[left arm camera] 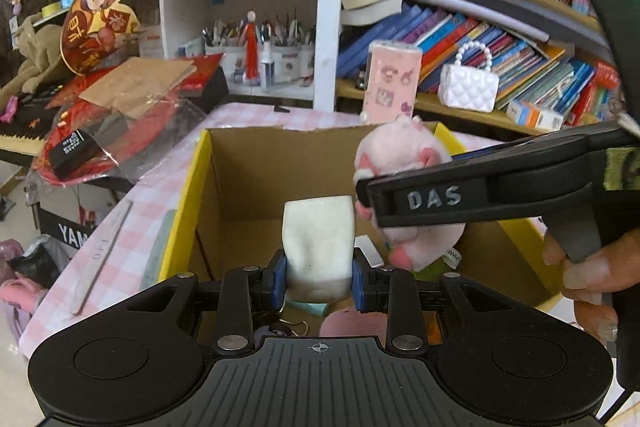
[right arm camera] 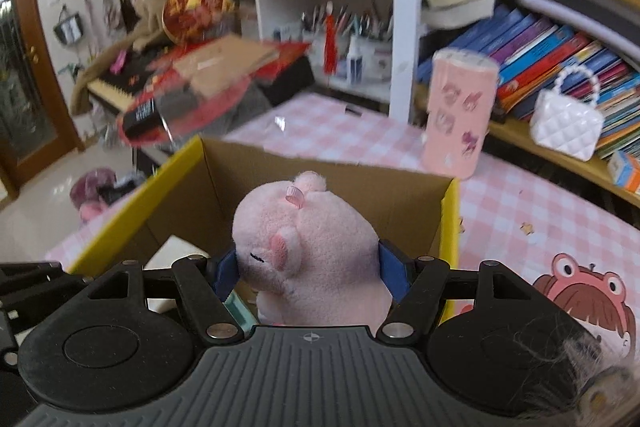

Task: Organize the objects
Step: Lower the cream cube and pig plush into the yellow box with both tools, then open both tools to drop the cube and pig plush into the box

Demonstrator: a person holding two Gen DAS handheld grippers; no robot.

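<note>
Left gripper (left arm camera: 319, 277) is clamped on a white foam block (left arm camera: 318, 245), narrow jaws, block bulging a bit betw. the pads — soft, light, squashy. Right gripper (right arm camera: 308, 269) is pinching a pink plush pig (right arm camera: 308, 247) at mid width, pads sunk into its sides. Both hang over the open cardboard box (left arm camera: 260, 163) on the checked cloth. Neither looks fragile or slippery — a grip across the middle suits both.
</note>
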